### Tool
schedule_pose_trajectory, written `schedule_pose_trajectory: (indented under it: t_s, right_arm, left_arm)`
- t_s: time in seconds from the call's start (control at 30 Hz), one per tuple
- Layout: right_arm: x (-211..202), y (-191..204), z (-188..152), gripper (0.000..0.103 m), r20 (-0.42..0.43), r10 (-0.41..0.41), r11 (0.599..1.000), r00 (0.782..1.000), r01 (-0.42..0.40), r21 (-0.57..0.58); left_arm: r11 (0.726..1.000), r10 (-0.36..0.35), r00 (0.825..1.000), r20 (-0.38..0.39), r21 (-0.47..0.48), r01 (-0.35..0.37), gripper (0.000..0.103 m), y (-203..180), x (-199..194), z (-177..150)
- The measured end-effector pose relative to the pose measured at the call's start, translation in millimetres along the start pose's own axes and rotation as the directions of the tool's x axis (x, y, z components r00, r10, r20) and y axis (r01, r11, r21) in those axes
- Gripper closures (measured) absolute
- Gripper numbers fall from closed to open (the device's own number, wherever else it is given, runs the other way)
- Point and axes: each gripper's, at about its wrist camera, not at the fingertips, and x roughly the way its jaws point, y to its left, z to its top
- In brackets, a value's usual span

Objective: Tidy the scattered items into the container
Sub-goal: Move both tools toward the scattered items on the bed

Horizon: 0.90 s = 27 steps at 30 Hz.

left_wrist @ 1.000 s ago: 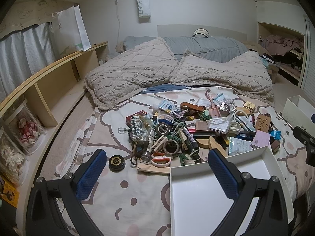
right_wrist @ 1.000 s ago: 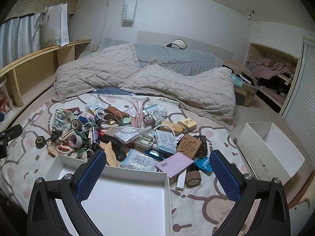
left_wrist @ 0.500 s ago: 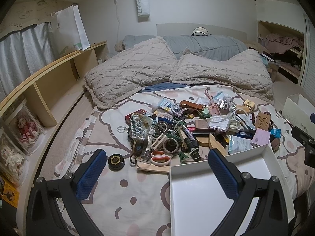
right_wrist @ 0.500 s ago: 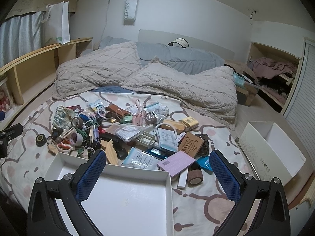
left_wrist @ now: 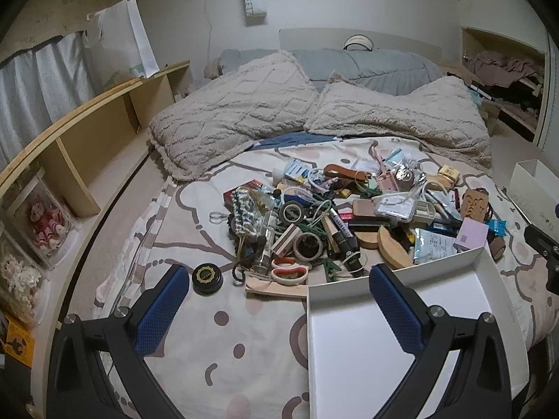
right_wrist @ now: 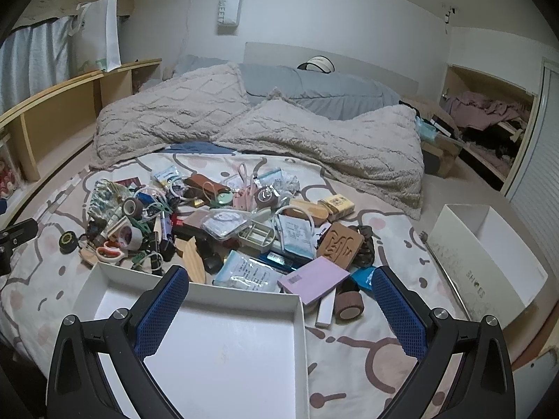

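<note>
A pile of small items (left_wrist: 342, 220) lies on the patterned bedspread: tape rolls, markers, scissors, packets, a pink pad (right_wrist: 314, 279), a carved wooden block (right_wrist: 340, 244). A round black tin (left_wrist: 207, 277) lies apart at its left. An empty shallow white box (left_wrist: 394, 272) sits in front of the pile, also in the right wrist view (right_wrist: 216, 289). My left gripper (left_wrist: 276, 296) is open and empty, above the bedspread and the box's left edge. My right gripper (right_wrist: 279, 300) is open and empty, above the box's right corner.
Two beige pillows (left_wrist: 244, 115) and a grey duvet lie behind the pile. A wooden shelf (left_wrist: 87, 132) runs along the left. A taller white shoe box (right_wrist: 485, 258) stands off the bed at the right. A brown tape roll (right_wrist: 347, 305) lies by the box corner.
Both grippers have pulled back and risen slightly; the pile appears a little farther away. Nothing has been picked up and the fingers stay open.
</note>
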Motion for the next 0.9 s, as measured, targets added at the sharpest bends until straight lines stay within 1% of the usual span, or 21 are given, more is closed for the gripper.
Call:
schedule_pose_trajectory:
  t_s: [0.43,0.6,0.77,0.9]
  right_arm:
    - [21.6,-25.7,-13.2,0.000,-0.058,-0.029,0.999,0.998,0.030,0.026]
    - [30.6,-37.3,-21.3,0.000,-0.084,-0.049,0.998,0.995,0.051,0.031]
    - [41.1,-53.4,-30.5,0.000,-0.117,-0.068,0.996,0.991,0.074,0.054]
    - [48.8,-68.7,-37.5,0.000,-0.143,-0.083,0.992,0.986,0.096,0.080]
  left_arm:
    - [1.000,0.027,0.997,-0.074,-0.008,-0.028,0.000,14.1,29.5,-3.0]
    - [0.999,0.042,0.992,-0.117,-0.019,-0.045,0.000,25.6,45.5,-3.7]
    - [0.997,0.063,0.988,-0.143,-0.034,-0.068,0.000,36.3,57.2,-4.2]
    - [0.997,0.062,0.983,-0.173,-0.043,-0.071,0.000,41.4,68.4,-4.7]
